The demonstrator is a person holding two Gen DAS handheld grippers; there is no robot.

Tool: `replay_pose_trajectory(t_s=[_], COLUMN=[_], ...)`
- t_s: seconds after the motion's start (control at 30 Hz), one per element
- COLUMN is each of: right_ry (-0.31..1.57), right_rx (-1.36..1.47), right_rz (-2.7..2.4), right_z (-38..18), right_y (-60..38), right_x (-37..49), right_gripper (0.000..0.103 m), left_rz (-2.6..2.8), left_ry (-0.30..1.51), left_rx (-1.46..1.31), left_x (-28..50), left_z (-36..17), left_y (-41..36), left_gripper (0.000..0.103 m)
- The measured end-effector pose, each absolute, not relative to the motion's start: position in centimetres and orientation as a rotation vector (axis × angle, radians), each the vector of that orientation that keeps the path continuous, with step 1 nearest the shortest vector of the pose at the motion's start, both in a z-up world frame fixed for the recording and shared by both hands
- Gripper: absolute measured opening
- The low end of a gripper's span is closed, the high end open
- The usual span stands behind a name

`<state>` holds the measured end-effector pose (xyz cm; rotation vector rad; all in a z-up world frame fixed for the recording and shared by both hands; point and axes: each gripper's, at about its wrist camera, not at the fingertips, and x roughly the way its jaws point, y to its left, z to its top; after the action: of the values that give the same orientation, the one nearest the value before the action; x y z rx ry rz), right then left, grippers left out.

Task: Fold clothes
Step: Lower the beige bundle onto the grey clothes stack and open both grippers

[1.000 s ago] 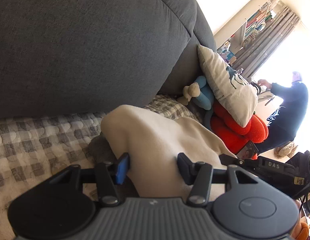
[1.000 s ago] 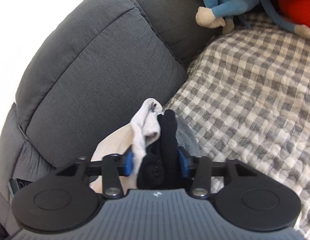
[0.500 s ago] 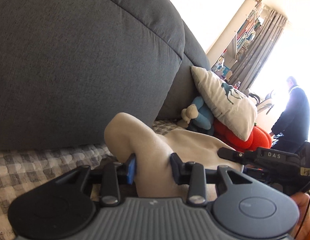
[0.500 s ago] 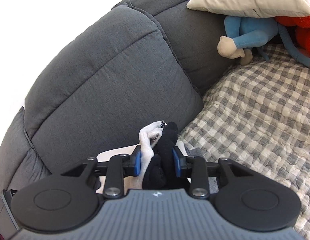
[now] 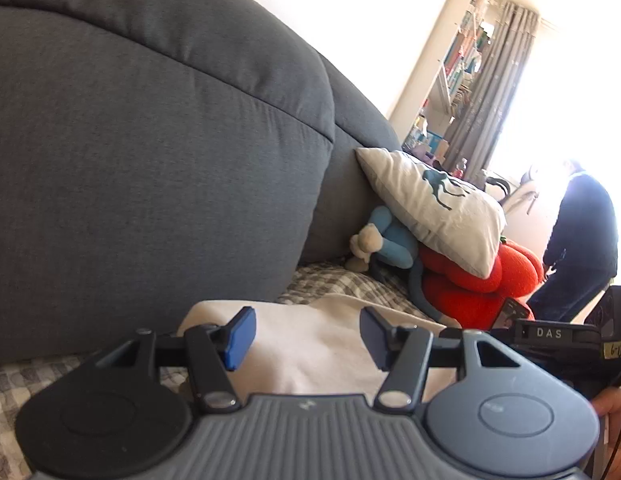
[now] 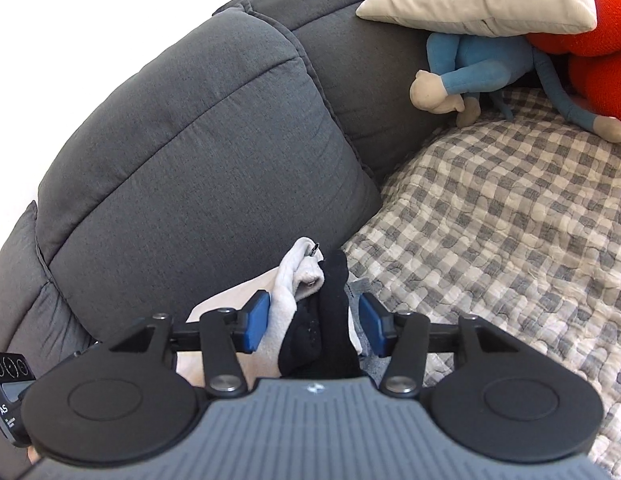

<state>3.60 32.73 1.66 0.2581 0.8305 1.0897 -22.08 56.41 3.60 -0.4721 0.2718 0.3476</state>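
Observation:
A cream garment (image 5: 310, 344) lies on the checked sofa cover (image 5: 338, 284), low against the grey back cushion. My left gripper (image 5: 306, 334) is open just above it, jaws wide and holding nothing. In the right wrist view my right gripper (image 6: 316, 320) stands with its jaws apart around a bunch of white cloth (image 6: 298, 280) and black cloth (image 6: 334, 308). The left pad touches the white cloth; the right pad stands clear of the black cloth. The cream garment (image 6: 226, 300) shows under it.
Grey sofa back cushions (image 5: 150, 160) rise close behind. A white pillow (image 5: 434, 208), a blue plush monkey (image 6: 478, 64) and a red cushion (image 5: 478, 280) sit at the sofa's far end. A person (image 5: 582, 240) stands by the bright window. The checked cover (image 6: 510, 220) spreads to the right.
My left gripper has opened and let go of the cream garment, which has dropped flat. My right gripper's jaws have widened around the white and black cloth.

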Motion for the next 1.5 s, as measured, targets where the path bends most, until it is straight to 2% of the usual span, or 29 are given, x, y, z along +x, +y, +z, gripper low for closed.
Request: replay_pose_trajectory(t_s=[0.27, 0.53, 0.8, 0.83, 0.97, 1.3, 1.5], right_ry=[0.958, 1.146, 1.195, 1.192, 1.114, 0.857, 0.788], right_rx=[0.425, 0.654, 0.756, 0.76, 0.756, 0.489, 0.375], right_rz=[1.066, 1.046, 0.978, 0.979, 1.054, 1.142, 1.189], right_z=[0.7, -1.8, -3.6, -3.6, -1.2, 4.0, 4.8], right_y=[29.6, 27.8, 28.9, 29.2, 30.4, 31.1, 33.1], right_x=[3.8, 3.9, 4.7, 4.8, 4.7, 2.0, 0.1], right_gripper=[0.055, 0.055, 0.056, 0.052, 0.052, 0.052, 0.047], left_rz=[0.241, 0.224, 0.223, 0.224, 0.229, 0.212, 0.212], left_ry=[0.37, 0.348, 0.339, 0.34, 0.34, 0.362, 0.368], left_rx=[-0.403, -0.452, -0.422, -0.422, -0.427, -0.424, -0.419], left_x=[-19.4, -20.8, -20.6, -20.6, -20.6, -19.5, -19.3], left_z=[2.2, 0.7, 0.5, 0.4, 0.4, 1.5, 1.9], left_y=[53.9, 54.0, 52.9, 52.9, 52.8, 52.5, 51.6], left_gripper=[0.057, 0.057, 0.056, 0.056, 0.056, 0.056, 0.057])
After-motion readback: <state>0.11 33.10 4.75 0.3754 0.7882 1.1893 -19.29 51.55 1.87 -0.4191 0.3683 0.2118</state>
